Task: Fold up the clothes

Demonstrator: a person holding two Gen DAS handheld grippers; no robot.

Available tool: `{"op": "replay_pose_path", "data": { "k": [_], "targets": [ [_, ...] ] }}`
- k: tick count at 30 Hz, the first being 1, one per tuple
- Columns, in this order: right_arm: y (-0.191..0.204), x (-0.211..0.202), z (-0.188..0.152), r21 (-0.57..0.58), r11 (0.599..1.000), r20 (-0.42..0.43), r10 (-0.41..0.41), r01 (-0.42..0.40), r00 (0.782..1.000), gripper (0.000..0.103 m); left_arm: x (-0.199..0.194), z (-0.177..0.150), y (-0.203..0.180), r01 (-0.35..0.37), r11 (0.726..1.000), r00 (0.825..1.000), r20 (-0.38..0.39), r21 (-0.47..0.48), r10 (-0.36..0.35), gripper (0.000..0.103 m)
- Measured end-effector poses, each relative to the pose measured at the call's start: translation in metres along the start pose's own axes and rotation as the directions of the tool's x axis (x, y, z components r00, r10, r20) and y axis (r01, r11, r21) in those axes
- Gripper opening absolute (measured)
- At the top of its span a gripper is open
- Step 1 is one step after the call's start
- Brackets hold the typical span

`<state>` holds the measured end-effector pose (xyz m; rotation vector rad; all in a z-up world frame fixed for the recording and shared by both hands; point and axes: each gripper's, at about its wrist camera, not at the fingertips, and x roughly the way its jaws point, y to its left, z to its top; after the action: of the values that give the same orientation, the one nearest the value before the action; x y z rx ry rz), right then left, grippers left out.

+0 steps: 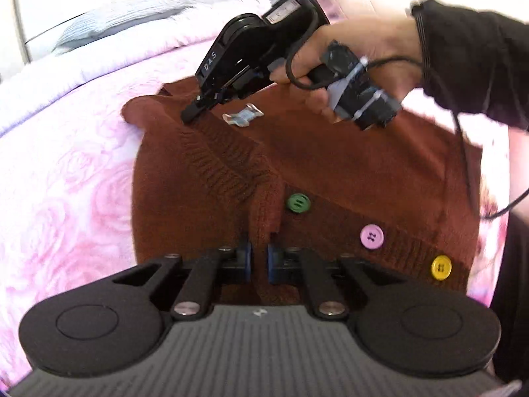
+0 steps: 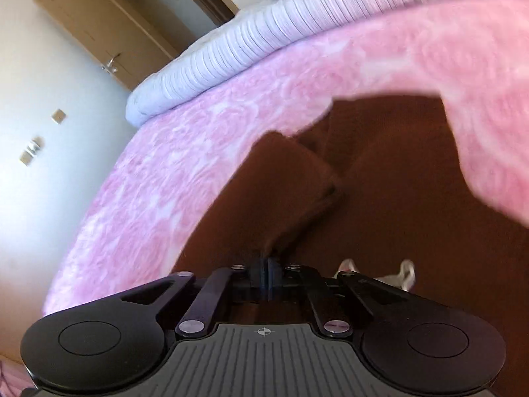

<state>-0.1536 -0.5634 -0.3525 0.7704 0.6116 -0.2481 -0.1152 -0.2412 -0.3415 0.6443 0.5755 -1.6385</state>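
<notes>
A rust-brown cardigan (image 1: 330, 165) lies spread on the pink bed (image 1: 82, 182). The left gripper (image 1: 259, 258) pinches a raised fold by the buttons; the right gripper (image 2: 264, 273), jaws closed, seemingly grips the blurred shoulder edge.

Open pink blanket (image 1: 66, 182) left (cardigan (image 1: 330, 165) beside)

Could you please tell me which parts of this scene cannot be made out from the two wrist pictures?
- Rust-brown knitted cardigan: its near hem is hidden by the left gripper in the left wrist view.
- Small neck label: too small to read.
- Right wrist view: motion blur smears the pink rose-patterned blanket and the knit.
- Right gripper: what its pads pinch is dark and blurred there.
</notes>
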Motion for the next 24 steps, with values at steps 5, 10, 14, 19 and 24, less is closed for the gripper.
{"op": "replay_pose_path", "data": {
  "k": [5, 10, 14, 19, 24],
  "targets": [
    [0.067, 0.036, 0.041, -0.125, 0.989, -0.012, 0.079, -0.08, 0.997, 0.001, -0.04, -0.023, 0.077, -0.093, 0.964, 0.99, 0.078, -0.248, 0.116, 0.006],
    [0.144, 0.108, 0.068, -0.28, 0.951, -0.103, 0.108, -0.133, 0.989, 0.008, -0.062, -0.065, 0.158, -0.184, 0.83, 0.975, 0.011, -0.526, 0.223, 0.01],
    [0.162, 0.082, 0.051, -0.408, 0.913, -0.055, 0.01, -0.032, 0.998, 0.056, -0.08, -0.086, 0.163, -0.17, 0.786, 0.977, 0.001, -0.594, 0.212, 0.034],
    [0.106, -0.024, 0.015, -0.406, 0.906, -0.006, -0.135, 0.121, 0.991, 0.061, -0.092, -0.106, 0.128, -0.1, 0.808, 0.994, -0.02, -0.581, 0.109, 0.043],
    [0.024, -0.153, -0.045, -0.24, 0.909, 0.043, -0.342, 0.342, 0.939, 0.062, -0.1, -0.116, 0.096, -0.091, 0.828, 0.996, -0.031, -0.554, 0.088, 0.045]
  ]
}}
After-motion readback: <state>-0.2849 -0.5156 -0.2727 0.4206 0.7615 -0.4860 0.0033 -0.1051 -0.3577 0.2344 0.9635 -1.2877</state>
